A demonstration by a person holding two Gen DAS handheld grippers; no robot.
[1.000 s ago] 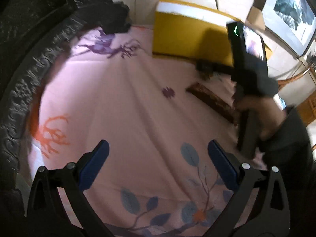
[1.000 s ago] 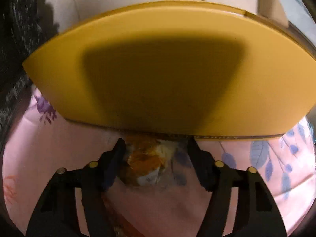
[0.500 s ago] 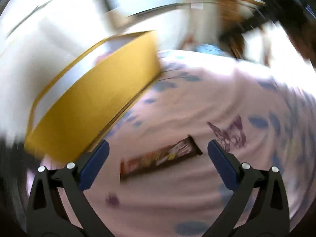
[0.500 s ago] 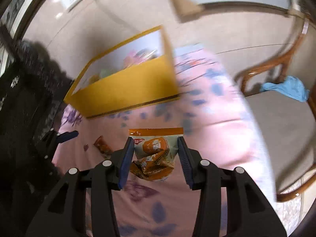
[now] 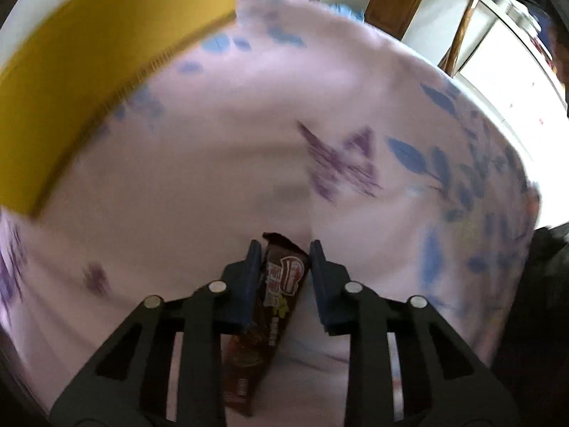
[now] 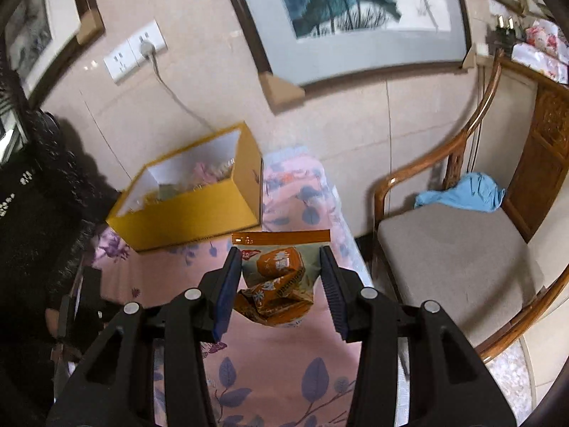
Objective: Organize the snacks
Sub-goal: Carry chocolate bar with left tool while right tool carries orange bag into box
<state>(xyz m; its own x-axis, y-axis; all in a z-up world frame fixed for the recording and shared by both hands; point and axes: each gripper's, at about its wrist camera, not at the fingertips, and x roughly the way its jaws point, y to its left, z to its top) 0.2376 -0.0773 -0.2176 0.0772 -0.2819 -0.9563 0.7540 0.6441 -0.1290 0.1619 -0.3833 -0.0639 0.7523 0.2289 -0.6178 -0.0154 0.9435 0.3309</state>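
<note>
So both grippers are loaded: the left gripper [image 5: 282,249] is clamped on a brown chocolate bar [image 5: 275,291] whose long axis runs straight along the fingers, and the right gripper [image 6: 279,259] is squeezing an orange snack bag [image 6: 277,277] held up over the pink tablecloth [image 6: 277,373]. From the right one, the yellow box [image 6: 192,210] sits ahead and off to the left with its open top showing, snacks already inside. I'd guess the right hand has the clearer line in; the left only sees the box's side wall [image 5: 71,82] up at its far left.
</note>
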